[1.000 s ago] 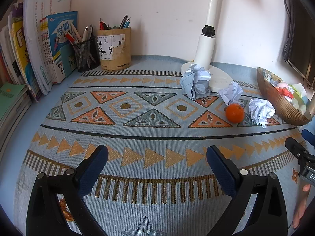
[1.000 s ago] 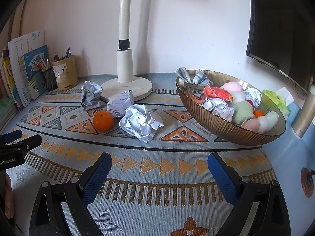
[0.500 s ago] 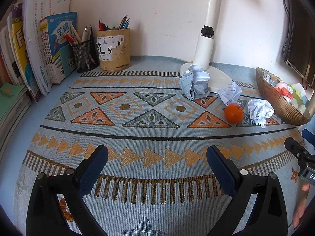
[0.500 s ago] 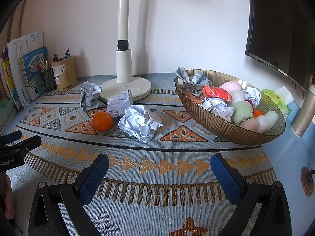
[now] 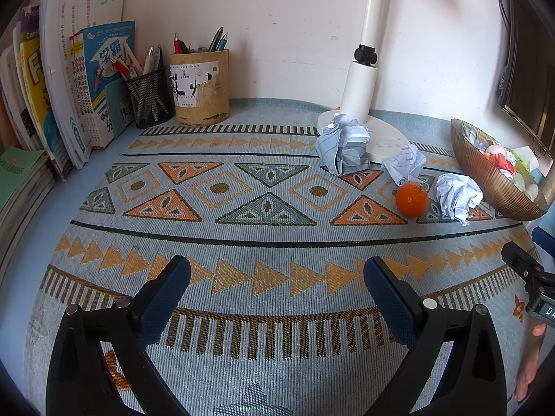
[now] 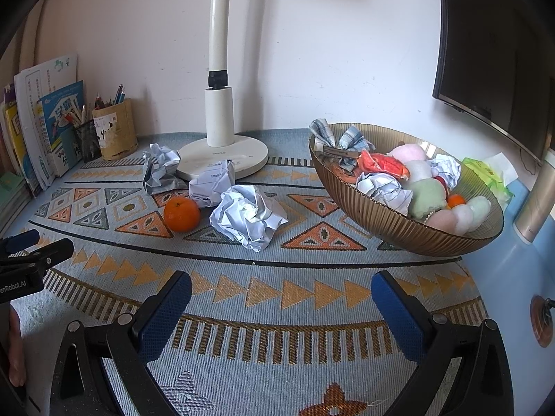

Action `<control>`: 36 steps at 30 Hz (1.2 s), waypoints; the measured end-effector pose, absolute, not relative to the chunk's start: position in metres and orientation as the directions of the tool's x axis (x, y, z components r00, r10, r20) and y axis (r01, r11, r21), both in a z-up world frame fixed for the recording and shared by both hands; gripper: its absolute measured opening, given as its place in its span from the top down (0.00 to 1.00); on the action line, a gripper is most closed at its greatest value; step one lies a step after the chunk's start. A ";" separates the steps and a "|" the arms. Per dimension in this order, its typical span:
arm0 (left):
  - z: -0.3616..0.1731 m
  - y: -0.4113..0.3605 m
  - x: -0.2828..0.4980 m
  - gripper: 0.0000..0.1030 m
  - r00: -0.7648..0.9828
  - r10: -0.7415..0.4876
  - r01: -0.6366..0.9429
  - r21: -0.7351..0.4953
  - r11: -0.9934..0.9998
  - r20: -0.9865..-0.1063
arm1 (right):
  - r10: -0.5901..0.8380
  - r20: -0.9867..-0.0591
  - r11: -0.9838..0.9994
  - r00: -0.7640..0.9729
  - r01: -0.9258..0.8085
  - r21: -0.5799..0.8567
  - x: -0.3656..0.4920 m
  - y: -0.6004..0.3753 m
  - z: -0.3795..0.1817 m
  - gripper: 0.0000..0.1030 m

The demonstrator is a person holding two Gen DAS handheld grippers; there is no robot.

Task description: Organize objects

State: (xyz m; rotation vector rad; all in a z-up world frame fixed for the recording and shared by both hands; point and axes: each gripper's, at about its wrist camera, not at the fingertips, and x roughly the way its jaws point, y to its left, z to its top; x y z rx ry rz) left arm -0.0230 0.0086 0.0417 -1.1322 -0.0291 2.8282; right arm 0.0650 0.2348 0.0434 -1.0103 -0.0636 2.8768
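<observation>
Four loose things: three crumpled paper balls and an orange (image 6: 181,214) lie on the patterned mat (image 6: 277,298), none yet in the bowl (image 6: 388,223)
Left gripper (image 5: 277,287): jaws spread wide, nothing between them, hovering over bare mat
Right gripper (image 6: 281,298): jaws also wide and empty, low over the mat
Nearest paper ball (image 6: 250,215): at about 11 o'clock from the right gripper, just beside the orange, near the bowl's outer wall
Second paper ball (image 6: 212,184): behind the orange, touching the lamp base (image 6: 222,159)
Third paper ball (image 5: 343,147): at 1 o'clock in the left view, leaning on the lamp base
Bowl: at 1 o'clock from the right gripper, heaped with plush toys, cloth and paper
Risk, orange: round, likely to roll away if a finger nudges it while the nearest ball is taken
Risk, paper: springy and light; a shallow pinch could let it slip out
Risk, bowl: piled high, so an added piece may tumble off the rim
Hard to make out: whether the orange touches the second paper ball; what lies under the bowl's heap
Cut off: lamp head, the monitor (image 6: 492,52), most of the other gripper in each view
</observation>
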 end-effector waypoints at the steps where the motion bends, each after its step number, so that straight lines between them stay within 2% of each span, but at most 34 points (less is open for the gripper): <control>1: 0.042 0.009 -0.023 0.03 -0.720 0.095 -0.081 -0.053 -0.995 -0.687 | 0.100 -0.622 -0.995 -0.777 -0.073 -0.070 0.065 0.235 0.043 0.00; 36: 0.040 0.008 -0.025 0.03 -0.711 0.090 -0.073 -0.055 -0.996 -0.697 | 0.096 -0.606 -0.995 -0.790 -0.059 -0.081 0.068 0.232 0.045 0.00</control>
